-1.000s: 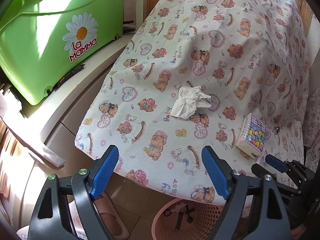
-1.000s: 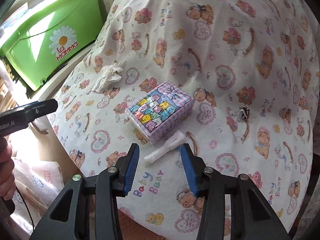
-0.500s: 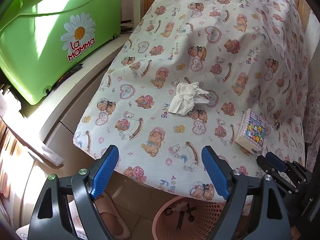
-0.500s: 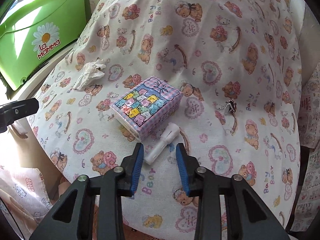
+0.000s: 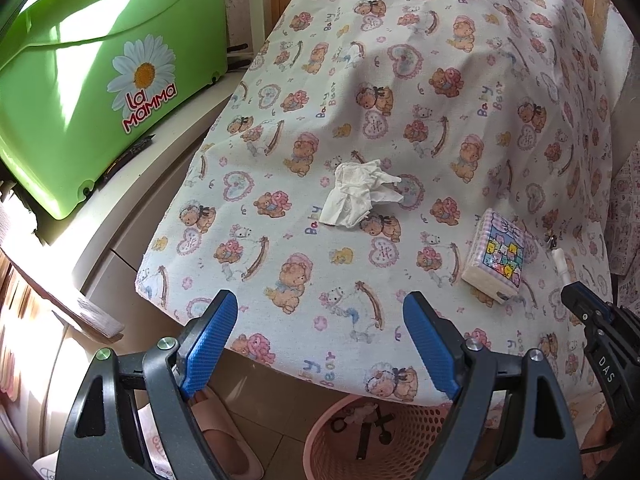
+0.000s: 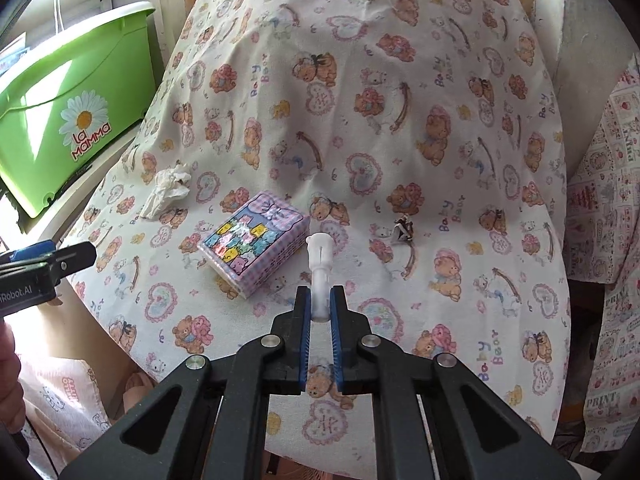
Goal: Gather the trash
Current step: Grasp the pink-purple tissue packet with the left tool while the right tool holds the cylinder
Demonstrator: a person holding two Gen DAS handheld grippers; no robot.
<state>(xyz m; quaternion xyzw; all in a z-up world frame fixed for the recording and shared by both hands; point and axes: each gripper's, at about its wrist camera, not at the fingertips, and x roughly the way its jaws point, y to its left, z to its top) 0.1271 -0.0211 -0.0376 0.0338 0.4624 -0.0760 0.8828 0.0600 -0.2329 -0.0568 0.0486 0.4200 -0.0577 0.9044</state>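
Note:
A small white plastic tube (image 6: 320, 268) sticks up from between the blue pads of my right gripper (image 6: 319, 300), whose jaws are closing and press on its lower end, lifted a little off the teddy-bear cloth (image 6: 400, 152). In the left wrist view the tube (image 5: 560, 264) shows at the far right above the right gripper's tip (image 5: 580, 300). A crumpled white tissue (image 5: 358, 194) lies mid-cloth; the right wrist view has the tissue (image 6: 166, 190) to the left. My left gripper (image 5: 320, 340) hangs open over the cloth's near edge, nothing between its fingers.
A pink checked tissue pack (image 6: 254, 246) lies left of the tube. A small dark clip (image 6: 403, 230) sits to the right. A green bin (image 5: 92, 80) stands left on a white ledge. A pink basket (image 5: 380, 436) and a slipper (image 5: 224, 436) are on the floor below.
My right gripper's jaws closed from wide apart onto the white tube and raised it off the cloth, turning it upright. The left gripper stayed open and almost still.

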